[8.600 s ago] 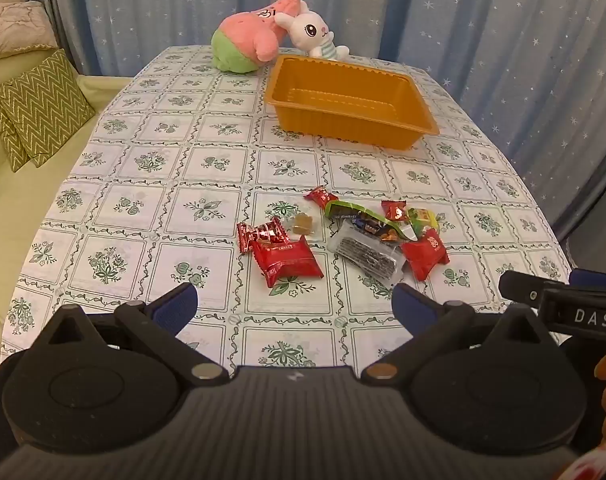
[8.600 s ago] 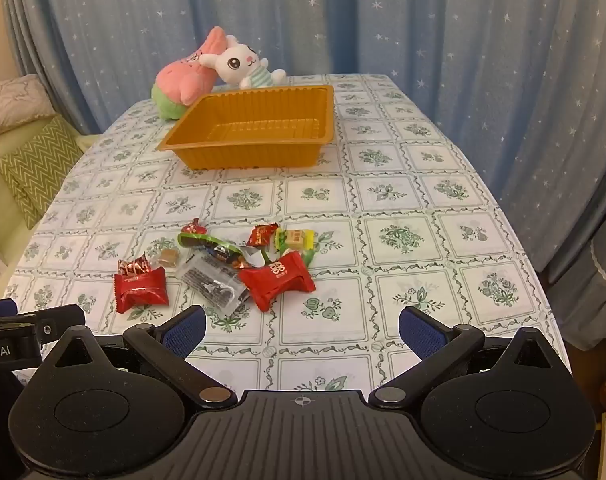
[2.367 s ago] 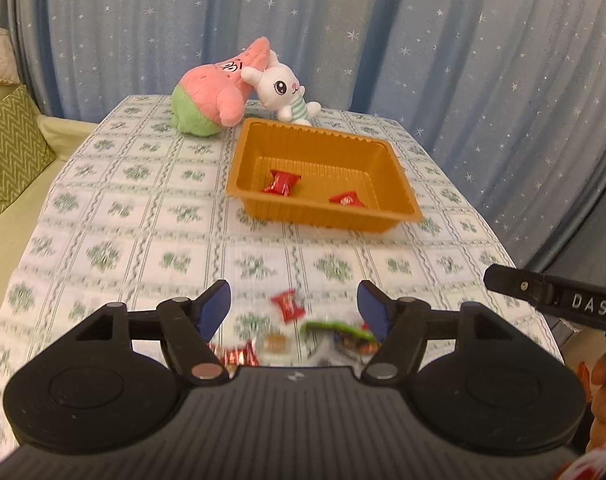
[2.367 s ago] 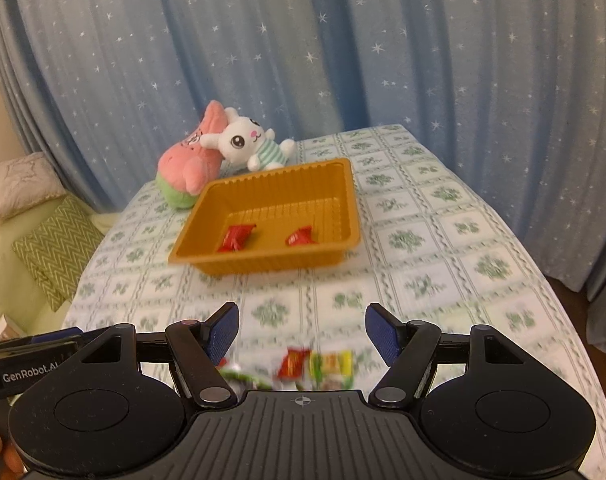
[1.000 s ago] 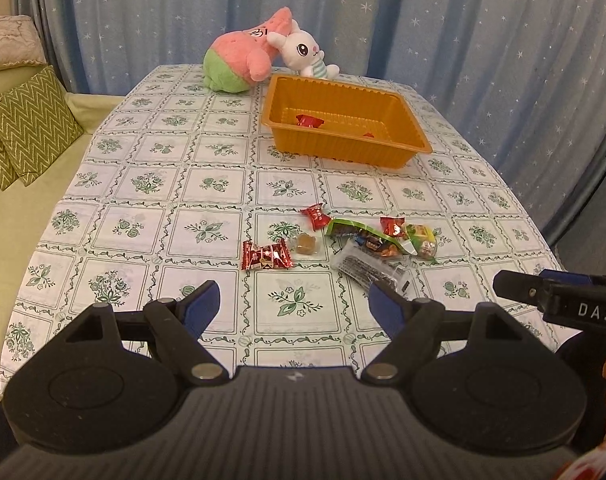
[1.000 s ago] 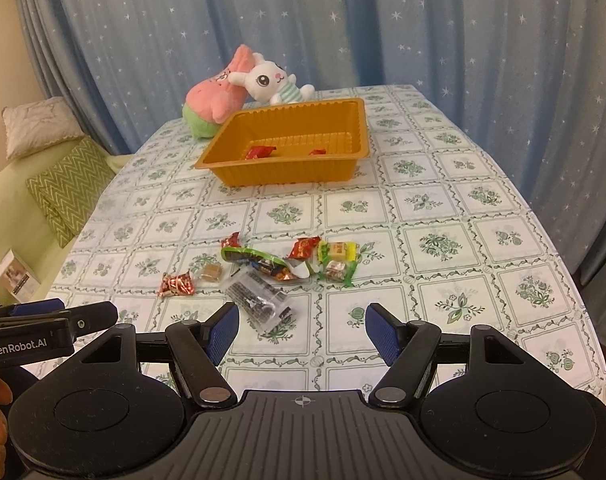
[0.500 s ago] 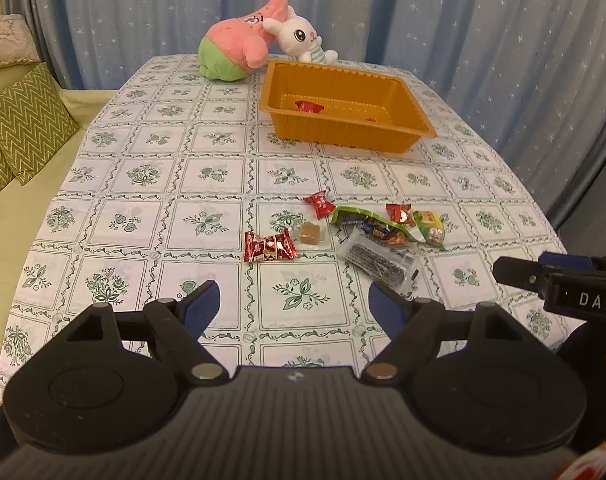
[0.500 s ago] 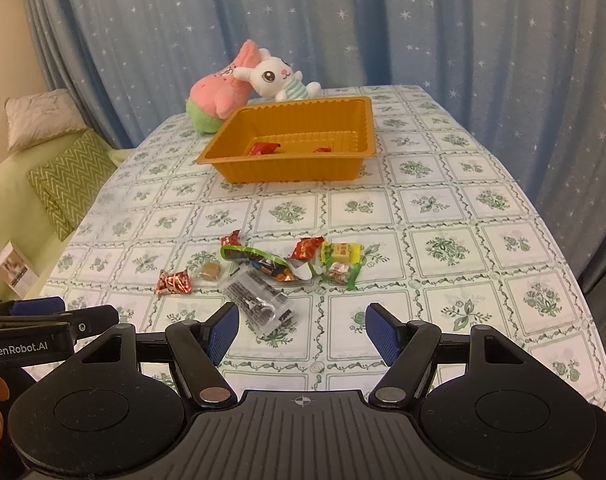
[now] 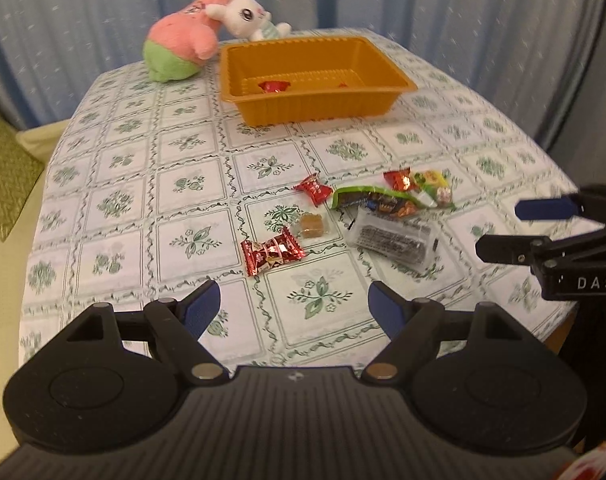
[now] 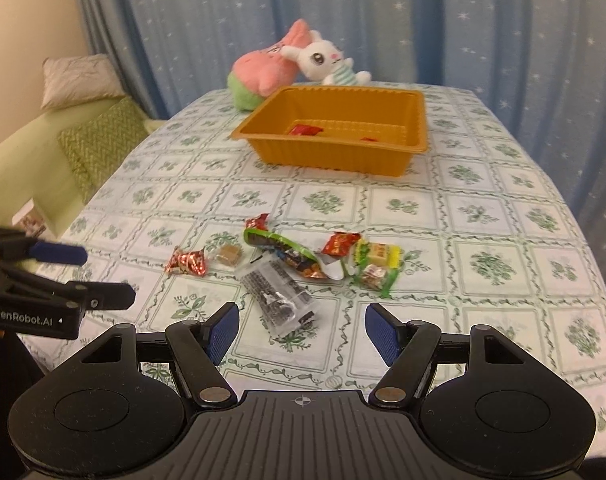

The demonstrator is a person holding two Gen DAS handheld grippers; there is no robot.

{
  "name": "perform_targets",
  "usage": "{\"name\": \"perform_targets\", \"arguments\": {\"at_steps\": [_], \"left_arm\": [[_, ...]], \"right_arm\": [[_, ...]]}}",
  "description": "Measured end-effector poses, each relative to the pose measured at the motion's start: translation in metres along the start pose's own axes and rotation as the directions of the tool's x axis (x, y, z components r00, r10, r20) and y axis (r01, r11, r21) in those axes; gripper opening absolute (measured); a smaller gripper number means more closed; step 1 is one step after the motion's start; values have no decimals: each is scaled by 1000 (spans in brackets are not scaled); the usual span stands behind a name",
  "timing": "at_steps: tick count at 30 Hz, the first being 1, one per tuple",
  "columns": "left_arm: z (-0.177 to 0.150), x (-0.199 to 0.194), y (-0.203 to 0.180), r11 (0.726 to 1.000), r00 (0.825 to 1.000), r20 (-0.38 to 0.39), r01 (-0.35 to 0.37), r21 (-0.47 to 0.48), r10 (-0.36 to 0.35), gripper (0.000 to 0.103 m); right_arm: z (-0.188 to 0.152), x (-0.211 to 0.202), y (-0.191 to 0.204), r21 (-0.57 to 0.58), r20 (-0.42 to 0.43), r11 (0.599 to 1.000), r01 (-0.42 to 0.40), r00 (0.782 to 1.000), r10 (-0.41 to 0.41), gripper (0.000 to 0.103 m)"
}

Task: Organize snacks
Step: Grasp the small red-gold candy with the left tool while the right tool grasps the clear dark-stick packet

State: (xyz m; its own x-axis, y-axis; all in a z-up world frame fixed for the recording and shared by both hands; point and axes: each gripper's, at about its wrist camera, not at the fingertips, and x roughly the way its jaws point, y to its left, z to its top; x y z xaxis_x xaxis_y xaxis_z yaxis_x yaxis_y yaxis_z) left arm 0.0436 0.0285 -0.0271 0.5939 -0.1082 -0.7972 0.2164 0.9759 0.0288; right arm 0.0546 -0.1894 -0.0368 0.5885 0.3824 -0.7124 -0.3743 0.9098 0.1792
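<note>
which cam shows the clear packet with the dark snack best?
Right wrist. The clear packet lies just ahead of the open right tongs, large, unobstructed, its full length showing. In the left wrist view it sits off to the right, smaller and blurrier, still whole.

Pink plush [image 9: 183,44] touches white bunny [image 9: 247,14].

Snacks [image 9: 367,216] lie scattered mid-desk [image 9: 143,200]; behind them sits the tray [image 9: 315,108] with two wrapped pieces [image 9: 275,86] inside, and two plush toys [image 9: 207,46] rest behind the tray's left corner.
</note>
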Motion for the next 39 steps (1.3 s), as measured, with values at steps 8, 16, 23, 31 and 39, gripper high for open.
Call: {"name": "perform_targets", "arguments": {"at_steps": [8,16,23,31,39], "left_arm": [[8,29,12,989,999,-46,35,147,-29,79],[16,61,17,951,994,-97,83,297,-56,78],[21,83,17,906,989,-117,128,403,-87,75],[26,105,20,849,980,-149,192,493,-135,67],[37,121,24,815,962,-196,267,514,-192,51]], "right_arm": [[6,33,5,-89,-33,995,-55,998,52,69],[13,70,11,-201,-81,975,-97,993,82,69],[18,101,17,-292,-151,948,-127,985,85,55],[19,121,16,-308,-197,943,-129,978,69,44],[18,119,13,-223,-206,965,-141,974,95,40]]}}
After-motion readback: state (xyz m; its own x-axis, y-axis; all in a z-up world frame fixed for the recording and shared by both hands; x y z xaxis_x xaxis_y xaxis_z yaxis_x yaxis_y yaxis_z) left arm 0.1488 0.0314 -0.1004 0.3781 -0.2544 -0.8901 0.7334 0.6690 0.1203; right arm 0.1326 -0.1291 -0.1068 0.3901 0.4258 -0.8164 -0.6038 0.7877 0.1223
